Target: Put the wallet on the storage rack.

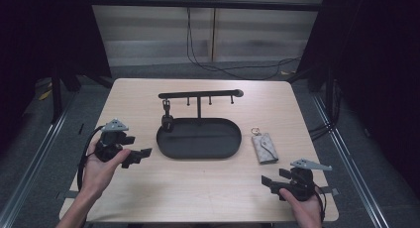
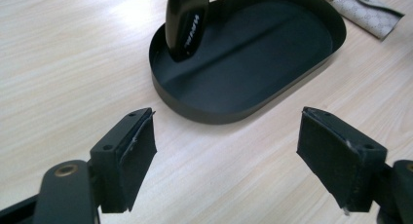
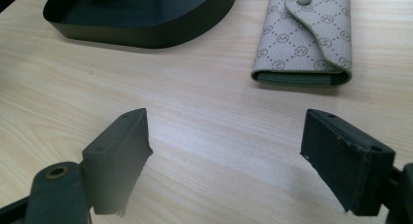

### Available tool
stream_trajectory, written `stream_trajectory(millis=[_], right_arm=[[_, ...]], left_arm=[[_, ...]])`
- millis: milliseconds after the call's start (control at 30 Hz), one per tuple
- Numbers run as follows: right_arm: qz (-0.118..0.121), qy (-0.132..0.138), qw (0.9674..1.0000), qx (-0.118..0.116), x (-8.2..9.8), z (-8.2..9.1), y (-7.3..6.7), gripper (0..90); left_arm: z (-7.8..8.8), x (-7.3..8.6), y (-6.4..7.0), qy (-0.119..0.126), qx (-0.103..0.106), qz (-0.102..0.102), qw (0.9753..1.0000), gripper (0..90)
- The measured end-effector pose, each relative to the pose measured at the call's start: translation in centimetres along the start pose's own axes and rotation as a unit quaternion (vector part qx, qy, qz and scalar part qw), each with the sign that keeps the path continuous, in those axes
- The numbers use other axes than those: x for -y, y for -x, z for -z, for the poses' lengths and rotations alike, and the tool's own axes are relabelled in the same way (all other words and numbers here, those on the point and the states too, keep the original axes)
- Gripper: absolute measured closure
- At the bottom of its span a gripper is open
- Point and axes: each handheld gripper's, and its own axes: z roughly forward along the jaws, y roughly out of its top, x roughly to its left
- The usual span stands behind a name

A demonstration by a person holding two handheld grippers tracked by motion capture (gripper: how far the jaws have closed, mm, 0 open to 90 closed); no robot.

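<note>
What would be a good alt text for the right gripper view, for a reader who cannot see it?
A beige monogram key pouch with a snap flap lies closed on a light wooden table, ahead of the open right tool, whose two black jaws stand wide apart. The rim of a black oval tray lies to the pouch's left.

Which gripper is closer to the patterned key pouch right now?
Right. The right gripper sits just below the key pouch at the table's near right corner, open. The left gripper is across the black tray, on its left side, also open.
</note>
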Motion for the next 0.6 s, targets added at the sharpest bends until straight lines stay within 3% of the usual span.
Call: stream_trajectory(millis=[133,233,333,367,433,600], right_arm=[[-0.007,0.002,1.0000,-0.001,-0.1,-0.1,0.2,17.5],[-0.012,0.004,0.9999,-0.003,-0.3,-0.1,0.2,18.4],[-0.004,0.007,1.0000,-0.002,-0.9,0.1,-0.2,18.4],[0.000,0.009,1.0000,0.001,-1.1,0.1,-0.3,18.4],[0.005,0.007,1.0000,0.003,-1.5,0.1,-0.4,18.4],[0.018,0.000,0.9998,0.008,-2.1,-0.1,-0.3,18.1]], left_arm=[[-0.2,1.8,0.1,-0.006,0.010,0.008,0.9999,24.0],[0.1,2.9,0.4,0.005,0.011,0.017,0.9998,24.5],[0.1,3.9,0.6,0.003,0.023,0.025,0.9994,24.4],[0.1,4.2,0.8,0.007,0.021,0.023,0.9995,24.4],[0.0,4.7,1.0,-0.012,0.026,0.016,0.9994,23.8],[0.2,6.5,1.7,-0.014,0.029,0.014,0.9994,23.7]])
